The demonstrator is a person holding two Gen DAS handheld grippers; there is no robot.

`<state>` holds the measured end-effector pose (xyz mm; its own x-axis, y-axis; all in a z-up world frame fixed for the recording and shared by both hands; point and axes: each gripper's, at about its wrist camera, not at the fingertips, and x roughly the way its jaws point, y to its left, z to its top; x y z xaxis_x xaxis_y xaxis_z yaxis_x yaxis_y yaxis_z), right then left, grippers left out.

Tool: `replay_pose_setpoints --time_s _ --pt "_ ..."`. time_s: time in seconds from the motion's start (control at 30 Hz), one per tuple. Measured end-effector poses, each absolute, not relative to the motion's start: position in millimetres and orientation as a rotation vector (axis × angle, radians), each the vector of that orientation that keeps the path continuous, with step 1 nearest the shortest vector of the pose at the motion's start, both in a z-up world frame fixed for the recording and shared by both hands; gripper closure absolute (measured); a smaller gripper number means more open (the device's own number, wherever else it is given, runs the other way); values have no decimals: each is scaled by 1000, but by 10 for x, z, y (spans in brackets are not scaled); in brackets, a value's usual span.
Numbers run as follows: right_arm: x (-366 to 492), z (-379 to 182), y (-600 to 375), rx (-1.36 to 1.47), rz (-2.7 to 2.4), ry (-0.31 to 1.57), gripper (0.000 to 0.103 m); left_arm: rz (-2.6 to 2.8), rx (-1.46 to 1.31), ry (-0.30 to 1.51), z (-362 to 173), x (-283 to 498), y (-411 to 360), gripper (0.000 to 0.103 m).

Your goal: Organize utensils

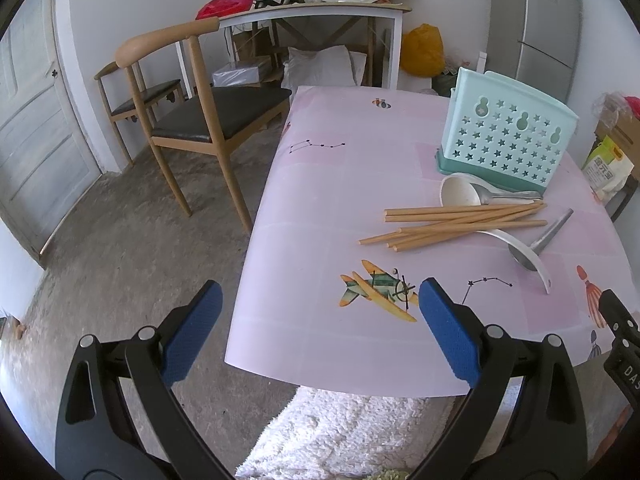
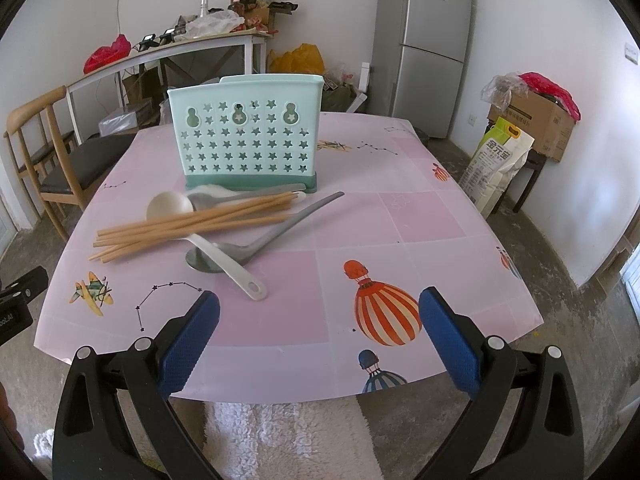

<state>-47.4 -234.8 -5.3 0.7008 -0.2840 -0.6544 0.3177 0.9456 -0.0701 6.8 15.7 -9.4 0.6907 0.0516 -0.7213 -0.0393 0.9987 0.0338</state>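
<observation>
A mint-green utensil holder [image 2: 245, 140] with star holes stands upright on the pink table [image 2: 420, 216]; it also shows in the left wrist view [image 1: 508, 136]. In front of it lies a pile: several wooden chopsticks [image 2: 192, 224] [image 1: 460, 222], a white spoon [image 2: 224, 252] [image 1: 460, 192], and grey metal spoons [image 2: 264, 240] [image 1: 540, 240]. My left gripper [image 1: 320, 320] is open and empty, at the table's near left corner. My right gripper [image 2: 320, 324] is open and empty above the table's near edge, short of the pile.
A wooden chair [image 1: 192, 100] stands left of the table. A cluttered side table [image 2: 180, 44] and a fridge [image 2: 428, 44] stand at the back. A box [image 2: 532, 120] and a bag [image 2: 496, 164] sit at the right. A white rug [image 2: 288, 440] lies below the table edge.
</observation>
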Motion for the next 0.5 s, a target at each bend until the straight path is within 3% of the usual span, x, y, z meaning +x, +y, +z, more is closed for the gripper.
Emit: replay_pose_setpoints --time_s 0.5 --pt "-466 -48 -2326 41 -336 720 6 50 16 807 -93 68 169 8"
